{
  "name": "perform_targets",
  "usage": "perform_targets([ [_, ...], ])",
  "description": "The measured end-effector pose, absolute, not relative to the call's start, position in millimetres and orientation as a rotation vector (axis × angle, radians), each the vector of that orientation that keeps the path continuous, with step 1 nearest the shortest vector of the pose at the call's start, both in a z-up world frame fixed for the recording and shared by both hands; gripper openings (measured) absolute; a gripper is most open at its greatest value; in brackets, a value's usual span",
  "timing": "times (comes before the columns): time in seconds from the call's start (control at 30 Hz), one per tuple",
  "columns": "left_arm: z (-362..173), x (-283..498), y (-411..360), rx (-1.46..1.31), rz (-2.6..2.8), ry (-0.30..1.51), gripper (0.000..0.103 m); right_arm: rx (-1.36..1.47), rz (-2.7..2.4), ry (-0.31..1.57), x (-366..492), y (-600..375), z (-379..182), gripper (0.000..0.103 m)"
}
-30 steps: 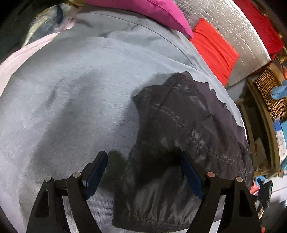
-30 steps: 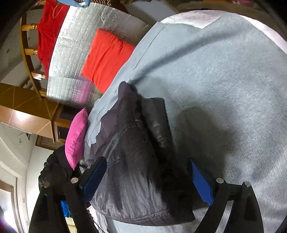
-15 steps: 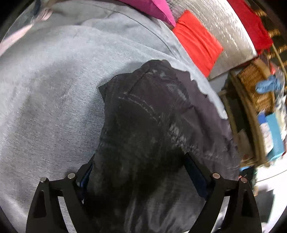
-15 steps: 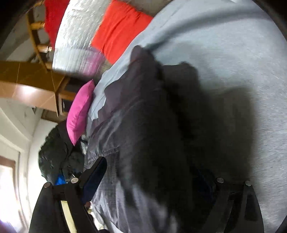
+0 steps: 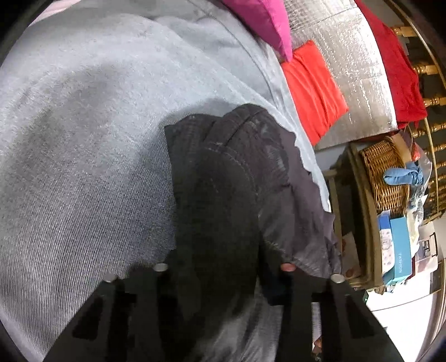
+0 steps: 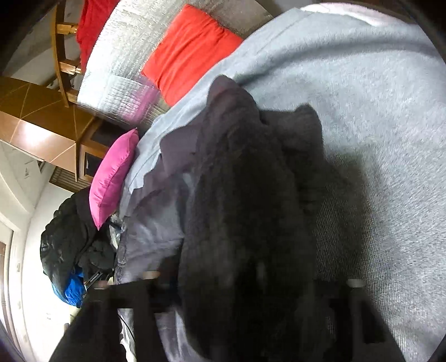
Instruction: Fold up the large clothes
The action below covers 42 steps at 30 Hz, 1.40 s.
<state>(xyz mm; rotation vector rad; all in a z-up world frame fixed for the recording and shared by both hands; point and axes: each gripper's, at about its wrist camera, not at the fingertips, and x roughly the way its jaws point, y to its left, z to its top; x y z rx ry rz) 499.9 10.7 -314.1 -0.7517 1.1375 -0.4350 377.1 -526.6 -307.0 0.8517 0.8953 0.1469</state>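
Note:
A dark grey-black garment [image 5: 223, 178] lies bunched on a grey blanket [image 5: 83, 139] covering the bed. In the left wrist view my left gripper [image 5: 223, 281] is low over the garment's near end, and the dark cloth fills the gap between its fingers and hides the pads. In the right wrist view the same garment [image 6: 245, 200] covers my right gripper [image 6: 251, 286] in the same way, blurred by motion. Whether either gripper has closed on the cloth cannot be told.
A pink cushion [image 5: 259, 22] and a red cushion [image 5: 312, 86] lie at the bed's far edge by a silver quilted mat [image 5: 351, 69]. A wicker basket [image 5: 387, 178] and boxes stand beside the bed. A black bag [image 6: 69, 239] lies on the floor.
Both grippers have moved forward and down onto the dark garment. Their blue pads, visible a second ago, are now buried in the cloth.

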Motion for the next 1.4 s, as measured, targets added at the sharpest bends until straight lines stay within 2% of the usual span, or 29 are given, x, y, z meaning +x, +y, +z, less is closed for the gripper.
perform_targets([
  [0.1,-294.8,492.8,6.2,-0.726,-0.443,1.082,0.026,0.804,0.126,0.862,373.3,-520.8,-290.2,0.038],
  [0.27,-270.6,482.8,1.5,-0.748,-0.468,1.019,0.023,0.776,0.134,0.796,361.6,-520.5,-263.7,0.032],
  [0.47,-254.1,456.1,-2.9,-0.713,-0.481,1.016,0.022,0.738,0.145,0.782,340.7,-515.6,-244.6,0.030],
  [0.63,-276.9,430.4,10.3,-0.699,-0.471,1.075,0.023,0.709,0.157,0.814,317.1,-517.4,-242.9,0.030],
  [0.67,-288.0,429.1,13.5,-0.706,-0.451,1.109,0.027,0.715,0.156,0.831,315.9,-519.6,-248.7,0.030],
  [0.7,-303.6,432.7,14.1,-0.713,-0.419,1.166,0.039,0.717,0.150,0.860,316.9,-520.8,-257.3,0.031],
  [0.73,-314.6,436.3,13.9,-0.718,-0.397,1.207,0.045,0.722,0.141,0.888,318.4,-522.0,-265.3,0.032],
  [0.77,-320.3,438.4,14.3,-0.731,-0.385,1.222,0.055,0.749,0.131,0.924,321.0,-524.9,-276.4,0.040],
  [0.8,-323.3,438.9,15.9,-0.759,-0.383,1.228,0.055,0.780,0.120,0.963,323.0,-528.5,-286.2,0.050],
  [0.83,-322.3,437.8,16.6,-0.765,-0.386,1.230,0.056,0.802,0.112,0.985,322.5,-532.7,-291.6,0.054],
  [0.87,-319.2,437.7,16.0,-0.750,-0.380,1.234,0.061,0.837,0.109,0.994,321.4,-537.5,-293.9,0.057],
  [0.9,-315.2,436.5,17.7,-0.724,-0.368,1.238,0.070,0.865,0.116,0.989,319.1,-542.2,-293.2,0.058],
  [0.93,-311.6,435.1,20.7,-0.714,-0.373,1.235,0.074,0.875,0.121,0.978,316.8,-545.1,-291.6,0.061],
  [0.97,-309.0,435.1,20.9,-0.715,-0.380,1.229,0.076,0.874,0.123,0.958,313.7,-548.2,-288.9,0.071],
  [1.0,-305.6,435.6,22.5,-0.717,-0.378,1.215,0.076,0.867,0.117,0.940,310.9,-550.9,-286.7,0.075],
  [1.13,-293.9,436.0,27.3,-0.703,-0.355,1.143,0.076,0.908,0.127,0.926,311.2,-555.9,-289.5,0.075],
  [1.23,-299.7,443.9,18.6,-0.692,-0.369,1.159,0.076,0.888,0.124,0.953,323.6,-547.3,-296.7,0.075],
  [1.3,-305.4,448.7,11.8,-0.692,-0.371,1.170,0.072,0.880,0.133,0.967,333.4,-537.5,-302.6,0.075],
  [1.33,-309.1,450.1,9.0,-0.708,-0.382,1.171,0.065,0.866,0.125,0.966,336.1,-533.9,-302.9,0.074],
  [1.37,-311.8,449.9,8.4,-0.719,-0.389,1.174,0.047,0.845,0.113,0.956,337.8,-530.1,-301.5,0.073],
  [1.4,-313.6,448.8,9.7,-0.713,-0.378,1.172,0.045,0.829,0.108,0.951,338.2,-527.6,-300.0,0.069],
])
